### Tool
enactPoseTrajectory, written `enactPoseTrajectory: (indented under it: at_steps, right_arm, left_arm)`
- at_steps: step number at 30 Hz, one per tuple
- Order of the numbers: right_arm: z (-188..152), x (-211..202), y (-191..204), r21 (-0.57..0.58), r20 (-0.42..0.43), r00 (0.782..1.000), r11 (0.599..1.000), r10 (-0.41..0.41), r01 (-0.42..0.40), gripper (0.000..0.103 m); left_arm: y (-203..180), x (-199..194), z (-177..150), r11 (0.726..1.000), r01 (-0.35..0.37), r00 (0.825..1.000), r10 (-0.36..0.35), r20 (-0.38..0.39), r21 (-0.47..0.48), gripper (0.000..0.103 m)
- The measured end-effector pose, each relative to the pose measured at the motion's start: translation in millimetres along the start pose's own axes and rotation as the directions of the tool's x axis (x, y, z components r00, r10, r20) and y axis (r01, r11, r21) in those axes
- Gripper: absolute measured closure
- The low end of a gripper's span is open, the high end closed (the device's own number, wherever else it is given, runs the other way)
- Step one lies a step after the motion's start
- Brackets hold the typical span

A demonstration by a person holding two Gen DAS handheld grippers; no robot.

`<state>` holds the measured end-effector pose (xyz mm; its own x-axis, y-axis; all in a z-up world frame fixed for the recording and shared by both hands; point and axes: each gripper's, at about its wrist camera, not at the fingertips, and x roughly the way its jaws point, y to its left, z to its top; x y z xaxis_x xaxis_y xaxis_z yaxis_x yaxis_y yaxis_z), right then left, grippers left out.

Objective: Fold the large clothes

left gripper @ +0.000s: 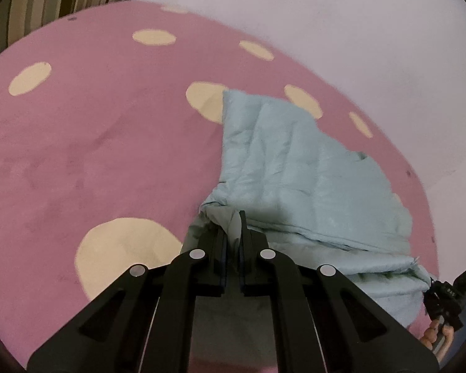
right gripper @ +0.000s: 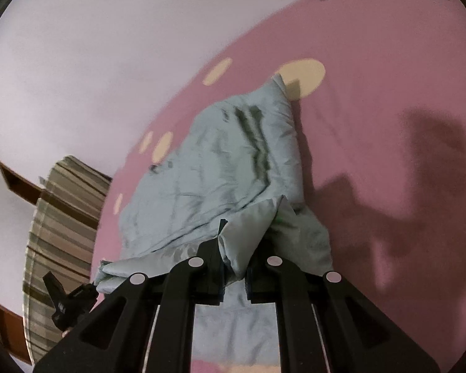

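A pale blue padded garment lies on a pink bed cover with cream dots. My left gripper is shut on a bunched corner of the garment at its near left. The other gripper shows at the far right of the left wrist view, at the garment's opposite corner, with fingers of a hand under it. In the right wrist view the garment stretches away over the pink cover, and my right gripper is shut on a folded edge of it. The left gripper shows at the lower left there.
A striped cushion or fabric stands at the bed's far left corner, also striped in the right wrist view. A pale wall borders the bed. Brown wooden pieces show beside the stripes. Shadows of the grippers fall on the cover.
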<state>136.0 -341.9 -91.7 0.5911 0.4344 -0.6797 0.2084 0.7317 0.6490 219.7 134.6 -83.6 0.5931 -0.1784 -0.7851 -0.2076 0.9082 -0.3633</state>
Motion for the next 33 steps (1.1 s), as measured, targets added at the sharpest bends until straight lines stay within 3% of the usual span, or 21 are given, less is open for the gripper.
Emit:
enactPoseTrajectory:
  at_steps: [6, 13, 18, 20, 21, 23, 24, 25, 28, 33]
  right_arm:
    - [4.9, 21.1, -7.6, -0.016, -0.035, 0.998, 0.998, -0.054, 0.054, 0.094]
    - [24.6, 6.9, 8.5, -0.049, 0.034, 0.999, 0.998, -0.032, 0.034, 0.094]
    - [45.4, 21.0, 6.6, -0.026, 0.052, 0.998, 0.999, -0.034, 0.035, 0.092]
    - [50.3, 28.5, 4.4, -0.013, 0.038, 0.998, 0.999, -0.044, 0.045, 0.09]
    - [52.3, 31.5, 3.5, -0.01, 0.029, 0.999, 0.999, -0.045, 0.045, 0.086]
    - [54.9, 32.4, 3.5, -0.013, 0.024, 0.999, 0.999, -0.04, 0.04, 0.068]
    - [56.1, 30.3, 3.5, -0.015, 0.03, 0.999, 0.999, -0.035, 0.035, 0.062]
    - [57.7, 26.9, 3.3, -0.016, 0.042, 0.999, 0.999, -0.029, 0.03, 0.052]
    - [60.8, 14.5, 2.8, -0.015, 0.092, 0.995, 0.999, -0.03, 0.031, 0.04]
    - [63.6, -1.3, -3.2, -0.031, 0.115, 0.993, 0.999, -0.027, 0.031, 0.039]
  left_arm:
    - [-8.0, 15.2, 3.5, 0.999, -0.02, 1.0, 0.02, -0.001, 0.05, 0.098]
    - [-19.4, -0.4, 27.9, 0.998, 0.019, 0.998, -0.023, 0.061, 0.067, 0.098]
    - [-33.5, 18.7, 51.4, 0.996, 0.01, 0.998, -0.016, 0.068, 0.086, 0.096]
    - [-36.4, 26.1, 56.4, 0.996, 0.005, 0.998, -0.011, 0.065, 0.088, 0.09]
    - [-37.0, 28.2, 57.7, 0.996, 0.006, 0.998, -0.012, 0.064, 0.088, 0.081]
    - [-38.1, 27.7, 60.4, 0.996, 0.009, 0.997, -0.016, 0.078, 0.09, 0.06]
    - [-37.8, 24.0, 62.5, 0.996, 0.0, 0.995, -0.009, 0.099, 0.086, 0.04]
    - [-38.1, 21.0, 64.3, 0.997, -0.004, 0.993, -0.006, 0.116, 0.081, 0.032]
    - [-32.0, 10.9, 70.8, 0.998, 0.023, 0.989, -0.031, 0.145, 0.056, 0.03]
    - [-15.4, 7.7, 70.1, 0.998, 0.04, 0.989, -0.047, 0.141, 0.053, 0.029]
